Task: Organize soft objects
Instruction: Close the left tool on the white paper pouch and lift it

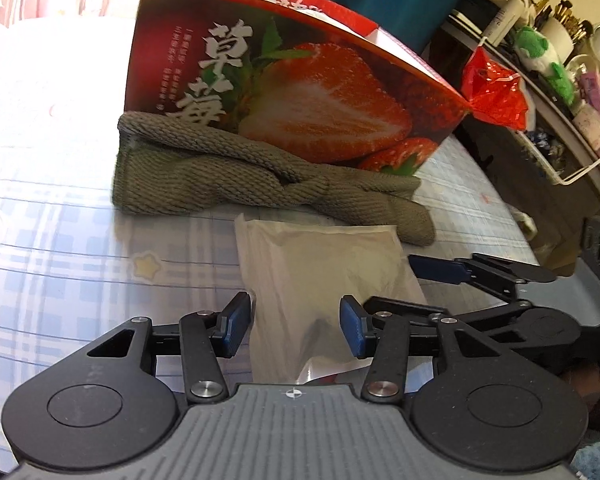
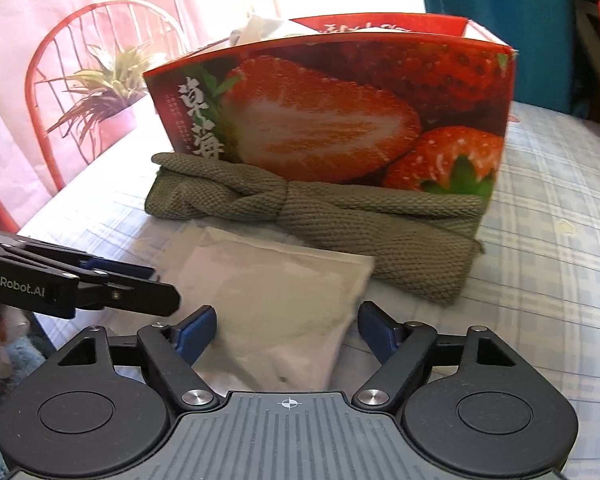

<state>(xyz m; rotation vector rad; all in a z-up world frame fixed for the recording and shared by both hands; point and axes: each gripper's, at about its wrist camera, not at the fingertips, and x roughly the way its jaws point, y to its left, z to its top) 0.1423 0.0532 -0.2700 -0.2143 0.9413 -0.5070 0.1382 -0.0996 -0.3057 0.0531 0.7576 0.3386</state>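
A flat white pouch lies on the plaid table cover in front of a knotted grey-green knit cloth. The cloth rests against an open red strawberry box. My left gripper has its blue pads against the near end of the pouch, which narrows between them. My right gripper straddles the pouch's other near corner, open, with a gap on each side. Each gripper shows from the side in the other's view: the right gripper and the left gripper.
Something white sticks out of the box's top. A red plastic bag and a cluttered shelf stand past the table's right edge. A red wire chair and a potted plant stand beyond the far left.
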